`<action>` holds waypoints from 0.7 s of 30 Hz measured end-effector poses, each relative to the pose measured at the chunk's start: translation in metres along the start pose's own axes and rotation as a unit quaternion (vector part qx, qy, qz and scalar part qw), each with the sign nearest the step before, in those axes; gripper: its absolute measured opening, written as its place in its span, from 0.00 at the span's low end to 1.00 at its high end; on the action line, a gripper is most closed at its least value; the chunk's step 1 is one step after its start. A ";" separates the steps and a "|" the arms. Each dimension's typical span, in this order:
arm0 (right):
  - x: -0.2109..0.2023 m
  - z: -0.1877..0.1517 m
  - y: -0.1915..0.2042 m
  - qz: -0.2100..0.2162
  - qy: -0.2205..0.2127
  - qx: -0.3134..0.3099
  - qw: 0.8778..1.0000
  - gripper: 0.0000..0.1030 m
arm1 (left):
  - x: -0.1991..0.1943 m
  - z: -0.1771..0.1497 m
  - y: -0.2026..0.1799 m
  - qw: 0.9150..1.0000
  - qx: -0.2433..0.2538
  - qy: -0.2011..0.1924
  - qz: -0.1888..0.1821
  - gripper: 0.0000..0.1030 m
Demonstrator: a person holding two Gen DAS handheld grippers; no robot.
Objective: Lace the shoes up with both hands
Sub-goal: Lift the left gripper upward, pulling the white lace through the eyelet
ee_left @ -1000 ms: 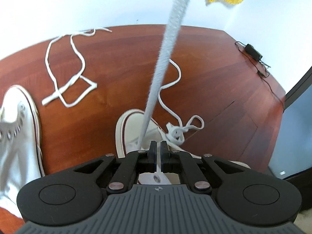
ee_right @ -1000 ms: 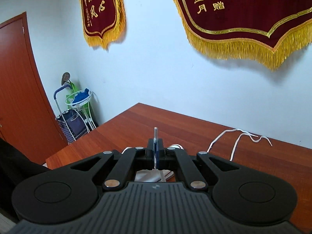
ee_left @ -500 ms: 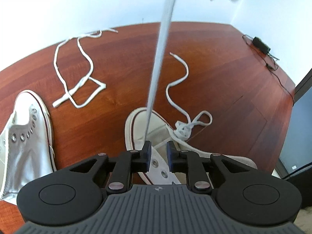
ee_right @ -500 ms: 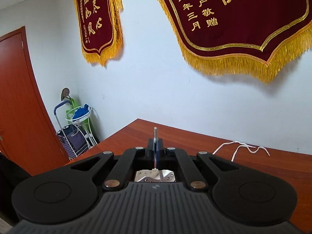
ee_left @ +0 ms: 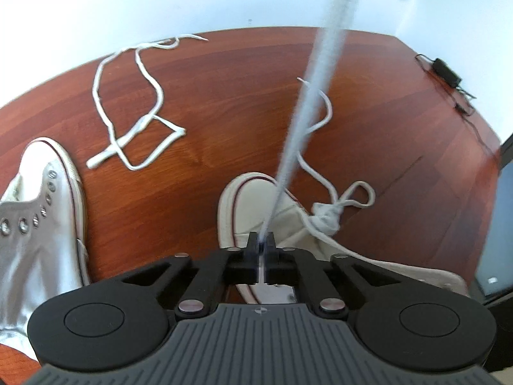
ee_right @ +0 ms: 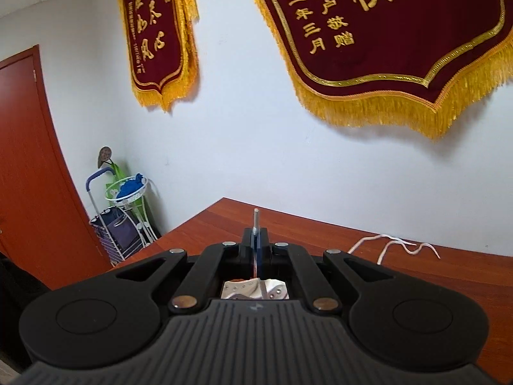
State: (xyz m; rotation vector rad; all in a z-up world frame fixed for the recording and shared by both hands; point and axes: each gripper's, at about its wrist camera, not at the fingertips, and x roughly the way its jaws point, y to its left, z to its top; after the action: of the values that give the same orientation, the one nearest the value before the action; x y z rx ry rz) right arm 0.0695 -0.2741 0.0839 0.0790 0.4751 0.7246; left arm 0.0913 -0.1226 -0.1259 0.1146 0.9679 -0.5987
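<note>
1. Between the left gripper's (ee_left: 261, 239) tips, low and centre in the left wrist view, the jaws have come together on the taut lace (ee_left: 315, 96). The strand leaves the pinch right at the tips, so they're clamped on it close to the shoe.

2. Out from that pinch the lace runs up and slightly right, straight and tight, clean out of the top of the view. That's its long axis: steeply upward and away from the left hand.

3. Just beyond and under the left tips lies the white sneaker (ee_left: 253, 205), toe pointing away, with the slack half of the lace in a knotted tangle (ee_left: 327, 218) on its right side.

4. Up top, the right gripper (ee_right: 255, 235) is closed on the lace's stiff tip (ee_right: 256, 216), which pokes out past its tips, pointing up and forward. Eyelets show down between its arms.

5. My read: both ends of the tight span are held, the left hand nearest the shoe and the right hand on the free end.

6. Further left, a second sneaker (ee_left: 38, 211) sits unlaced, with a loose lace (ee_left: 141, 122) on the wooden table (ee_left: 224, 102) beyond it, well apart.
</note>
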 end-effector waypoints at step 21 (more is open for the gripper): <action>0.049 -0.106 -0.035 -0.105 0.149 -0.039 0.982 0.01 | -0.056 0.016 -0.005 0.997 -0.027 -0.075 -0.012 0.01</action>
State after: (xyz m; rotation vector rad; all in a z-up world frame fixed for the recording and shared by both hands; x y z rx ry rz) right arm 0.0760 -0.2784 -0.0378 -0.1531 0.7296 0.5483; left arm 0.0768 -0.1085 -0.0712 0.0105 0.8404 -0.5939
